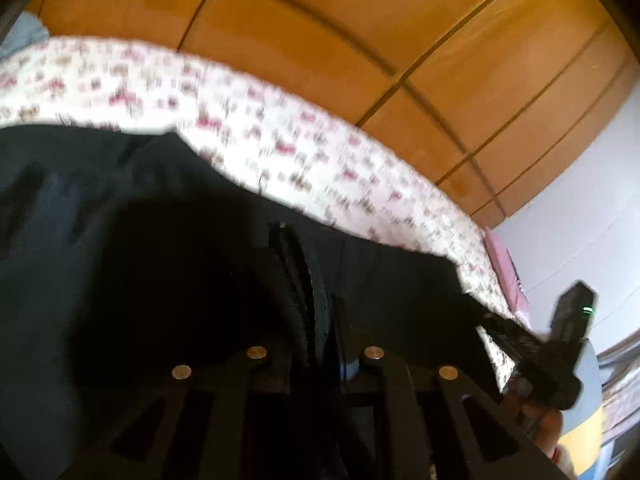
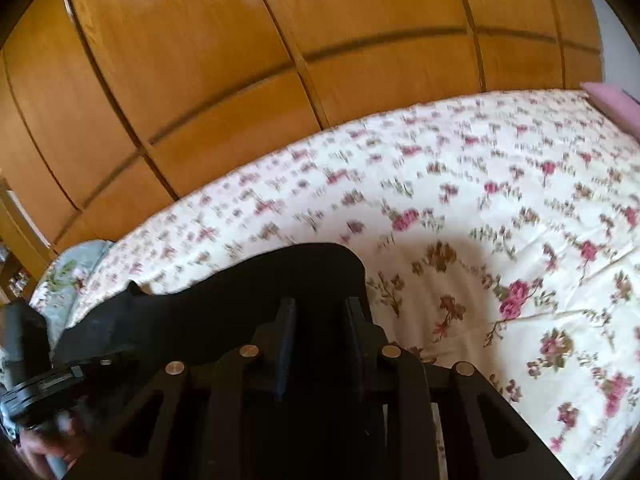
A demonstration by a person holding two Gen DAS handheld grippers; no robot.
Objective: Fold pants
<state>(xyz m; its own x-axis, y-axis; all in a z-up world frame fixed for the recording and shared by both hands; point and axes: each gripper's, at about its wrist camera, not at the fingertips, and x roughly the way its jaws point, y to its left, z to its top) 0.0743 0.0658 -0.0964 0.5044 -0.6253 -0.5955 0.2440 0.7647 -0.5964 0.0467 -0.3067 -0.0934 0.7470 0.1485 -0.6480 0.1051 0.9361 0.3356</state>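
Here, item one: the left gripper [image 1: 310, 280], a black two-finger tool, is pinching a thick bunched edge of the dark navy fabric pants [image 1: 120, 240]; its fingers are lying close together with the folded cloth clamped between them. The pants are spreading away from those fingers to the left and ahead, covering much of the near bed surface. Item two: the right gripper [image 2: 318, 320], of the same black build, is showing its ribbed fingers [image 2: 286, 344] standing a little apart with dark pants cloth [image 2: 240, 300] filling the gap and bulging just ahead of the tips; whether the pads are actually biting the cloth I cannot tell. Item three: the white bedspread with pink and brown floral print [image 2: 480, 208] is lying beyond and to the right of the right fingers, and beyond the left fingers as a blurred band [image 1: 280, 136]. Item four: the orange-brown panelled wooden wardrobe [image 2: 240, 60] is standing behind the bed, past both sets of fingertips. Item five: a pink pillow [image 2: 612, 100] is sitting far right of the right fingers, at the bed's far end. Both views are showing motion blur.
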